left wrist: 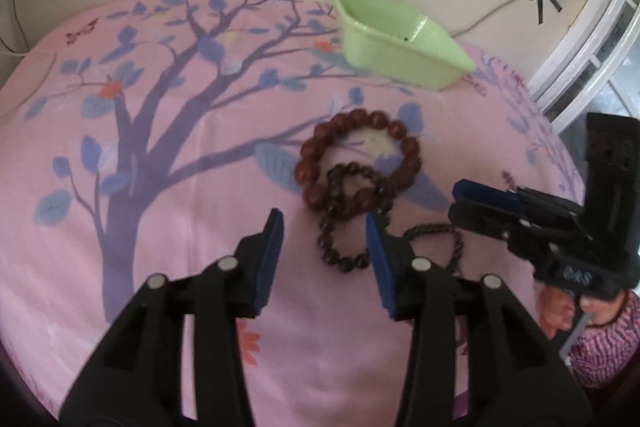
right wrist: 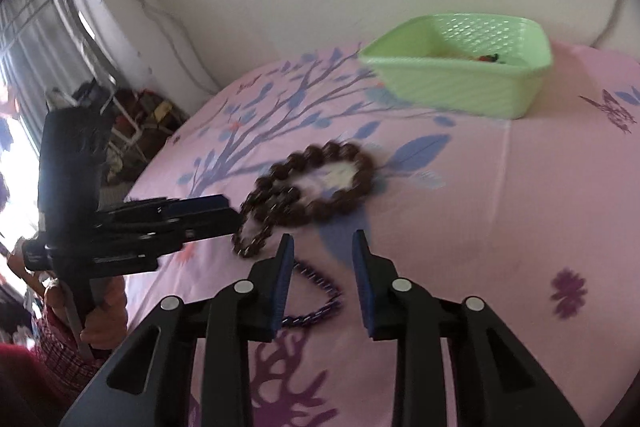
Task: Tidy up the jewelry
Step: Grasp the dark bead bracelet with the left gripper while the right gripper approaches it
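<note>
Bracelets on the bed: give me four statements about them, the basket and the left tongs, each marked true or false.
1. The green basket stands on the pink sheet. True.
2. The brown bracelet lies inside the basket. False: it lies on the sheet, nearer the camera than the basket.
3. A dark bracelet overlaps the brown bracelet. True.
4. The left tongs are clamped on a bracelet. False: they are open, with nothing pinched.
</note>
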A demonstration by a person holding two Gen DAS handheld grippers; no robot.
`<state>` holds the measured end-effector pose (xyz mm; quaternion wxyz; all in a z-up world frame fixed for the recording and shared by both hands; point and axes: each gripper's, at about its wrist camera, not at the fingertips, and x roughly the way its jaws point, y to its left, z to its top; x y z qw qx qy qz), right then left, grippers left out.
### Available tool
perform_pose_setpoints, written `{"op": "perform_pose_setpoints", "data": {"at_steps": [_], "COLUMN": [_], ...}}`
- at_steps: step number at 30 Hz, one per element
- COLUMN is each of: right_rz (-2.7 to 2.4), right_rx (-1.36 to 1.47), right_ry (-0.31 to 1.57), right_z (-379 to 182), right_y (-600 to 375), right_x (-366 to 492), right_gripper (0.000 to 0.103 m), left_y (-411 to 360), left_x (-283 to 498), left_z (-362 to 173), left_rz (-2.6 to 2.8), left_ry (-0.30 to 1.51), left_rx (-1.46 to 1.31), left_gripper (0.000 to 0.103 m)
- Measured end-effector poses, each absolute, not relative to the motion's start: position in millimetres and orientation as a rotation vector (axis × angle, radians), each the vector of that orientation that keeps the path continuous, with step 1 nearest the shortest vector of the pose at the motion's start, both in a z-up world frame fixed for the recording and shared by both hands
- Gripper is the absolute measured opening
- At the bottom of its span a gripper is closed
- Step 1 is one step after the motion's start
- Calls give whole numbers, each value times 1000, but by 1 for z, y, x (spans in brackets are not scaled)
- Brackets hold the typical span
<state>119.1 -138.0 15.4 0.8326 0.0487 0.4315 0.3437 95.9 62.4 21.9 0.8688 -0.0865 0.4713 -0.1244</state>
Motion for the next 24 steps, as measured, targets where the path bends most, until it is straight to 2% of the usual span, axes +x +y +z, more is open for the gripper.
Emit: {"op": "perform_pose_setpoints", "data": {"at_steps": [3,5,6,7,12,24], "right_rz": [721,721,720,722,745,733], "right_rx": [45,37,38,37,38,34], "right_ry": [908,907,907,906,905,878], "right_z": [14,15,15,16,22,26], "right_y": [-124,-121,-120,-118,-108,-118], "right_x": [112,108,107,106,104,68], "right_gripper": [3,3,3,3,3,3], "left_y": [64,64,64,64,69,91], "left_x": [95,96,96,97,84,-7], "left_z": [15,13,13,11,11,11], "left_rz": [-247,-234,-235,-250,-259,-308], "left_ry": [976,973,974,983,983,995], "left_rx": [-189,-183,-183,-196,-238,-295], "left_gripper": [39,28,16,9,8,8]}}
